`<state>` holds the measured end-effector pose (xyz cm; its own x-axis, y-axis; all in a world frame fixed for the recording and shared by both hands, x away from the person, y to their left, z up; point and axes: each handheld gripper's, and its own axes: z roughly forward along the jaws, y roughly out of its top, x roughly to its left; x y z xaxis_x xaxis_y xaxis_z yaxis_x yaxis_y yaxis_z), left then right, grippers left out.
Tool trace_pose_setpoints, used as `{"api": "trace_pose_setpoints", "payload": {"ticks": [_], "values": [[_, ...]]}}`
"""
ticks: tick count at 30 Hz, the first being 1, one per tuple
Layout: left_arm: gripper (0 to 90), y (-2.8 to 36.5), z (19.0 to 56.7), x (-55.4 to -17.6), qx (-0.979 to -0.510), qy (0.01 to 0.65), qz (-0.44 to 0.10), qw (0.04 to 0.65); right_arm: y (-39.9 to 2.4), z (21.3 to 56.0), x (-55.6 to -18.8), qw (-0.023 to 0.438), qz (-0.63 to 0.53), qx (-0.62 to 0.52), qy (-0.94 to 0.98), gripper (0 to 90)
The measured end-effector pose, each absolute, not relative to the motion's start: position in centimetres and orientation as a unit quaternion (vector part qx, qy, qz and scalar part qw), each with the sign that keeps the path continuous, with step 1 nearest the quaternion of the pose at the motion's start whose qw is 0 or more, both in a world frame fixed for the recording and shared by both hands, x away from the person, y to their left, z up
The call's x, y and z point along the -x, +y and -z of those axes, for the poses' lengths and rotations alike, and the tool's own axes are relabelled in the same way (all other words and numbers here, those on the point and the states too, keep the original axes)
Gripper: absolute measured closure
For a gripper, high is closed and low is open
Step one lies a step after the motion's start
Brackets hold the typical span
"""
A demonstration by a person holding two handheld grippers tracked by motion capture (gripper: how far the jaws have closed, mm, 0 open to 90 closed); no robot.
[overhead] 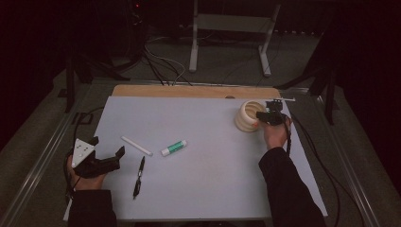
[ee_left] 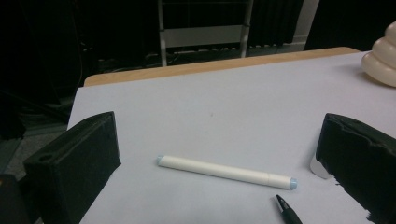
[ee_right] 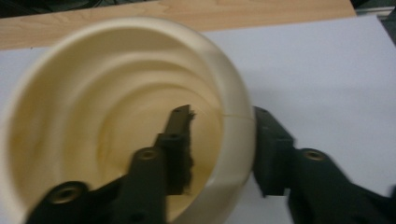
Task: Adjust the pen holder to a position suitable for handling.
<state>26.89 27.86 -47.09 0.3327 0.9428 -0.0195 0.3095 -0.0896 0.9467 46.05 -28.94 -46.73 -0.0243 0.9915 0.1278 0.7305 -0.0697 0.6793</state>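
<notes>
A cream ribbed cup (overhead: pixel 245 118) stands at the far right of the white sheet (overhead: pixel 213 189). My right gripper (overhead: pixel 261 115) straddles its near wall. In the right gripper view one jaw reaches inside the cup (ee_right: pixel 93 93) and the other sits against the outside of the rim, so my right gripper (ee_right: pixel 223 114) has the wall between its jaws. A sliver of inner wall still shows beside the inner pad. My left gripper (overhead: pixel 108 145) rests open at the near left. A white marker (ee_left: pixel 226 171) lies on the sheet ahead of its jaws, untouched.
On the sheet lie the white marker (overhead: pixel 136 145), a green and white glue stick (overhead: pixel 173 148) and a black pen (overhead: pixel 139 177). The pen's tip (ee_left: pixel 288 212) and the cup (ee_left: pixel 380 58) appear in the left gripper view. A wooden strip (overhead: pixel 189 91) borders the far edge.
</notes>
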Motion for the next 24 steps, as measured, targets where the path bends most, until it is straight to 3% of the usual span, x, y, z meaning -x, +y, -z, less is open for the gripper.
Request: {"api": "trace_pose_setpoints", "payload": {"ticks": [2, 4, 24], "values": [[0.0, 27.8, 47.1, -26.9, -0.661, 0.473, -0.330, 0.480, -29.0, 46.9, -45.6, 0.217, -0.304, -0.660, 0.652, 76.2], [0.0, 27.8, 47.1, -26.9, -0.662, 0.473, -0.330, 0.479, -29.0, 46.9, -45.3, 0.219, -0.306, -0.656, 0.654, 77.7], [0.0, 27.9, 47.2, -27.0, -0.660, 0.477, -0.330, 0.478, -29.2, 46.8, -44.5, 0.214, -0.327, -0.637, 0.664, 79.3]]}}
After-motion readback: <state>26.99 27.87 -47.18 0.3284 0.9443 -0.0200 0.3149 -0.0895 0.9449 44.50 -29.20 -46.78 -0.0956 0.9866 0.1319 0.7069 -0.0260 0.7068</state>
